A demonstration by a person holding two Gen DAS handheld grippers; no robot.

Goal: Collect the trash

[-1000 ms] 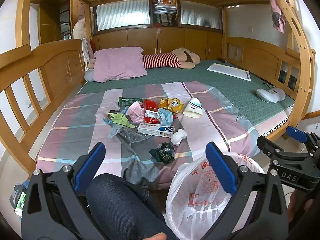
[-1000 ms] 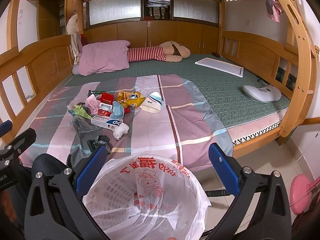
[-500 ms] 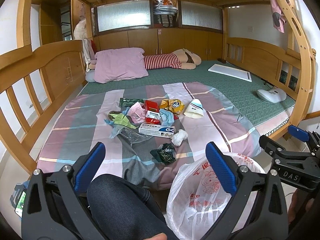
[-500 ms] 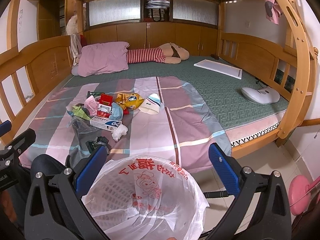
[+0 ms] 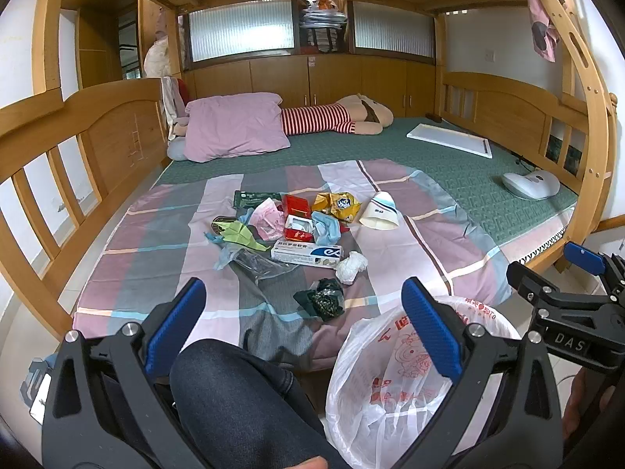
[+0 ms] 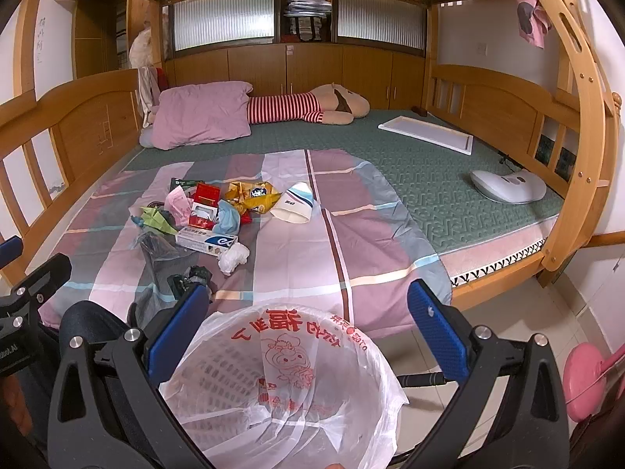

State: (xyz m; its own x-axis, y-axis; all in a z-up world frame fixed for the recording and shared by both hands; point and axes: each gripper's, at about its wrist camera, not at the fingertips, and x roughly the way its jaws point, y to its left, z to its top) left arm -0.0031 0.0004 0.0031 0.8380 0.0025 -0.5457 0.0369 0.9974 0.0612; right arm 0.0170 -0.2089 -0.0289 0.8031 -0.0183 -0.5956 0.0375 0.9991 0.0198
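Right wrist view: we hold both grippers, right gripper point(image 6: 304, 324) and left gripper point(image 5: 302, 318), with jaws spread and empty, lined bin point(image 6: 281, 383) at 6 o'clock so the trash pile point(image 6: 203, 215) at 11 o'clock drops in easily.

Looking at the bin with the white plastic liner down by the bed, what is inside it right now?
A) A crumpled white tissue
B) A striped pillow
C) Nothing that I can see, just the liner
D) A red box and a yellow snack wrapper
C: in the right wrist view the liner shows only the basket's mesh through it, while the red box and crumpled tissue lie on the bed.
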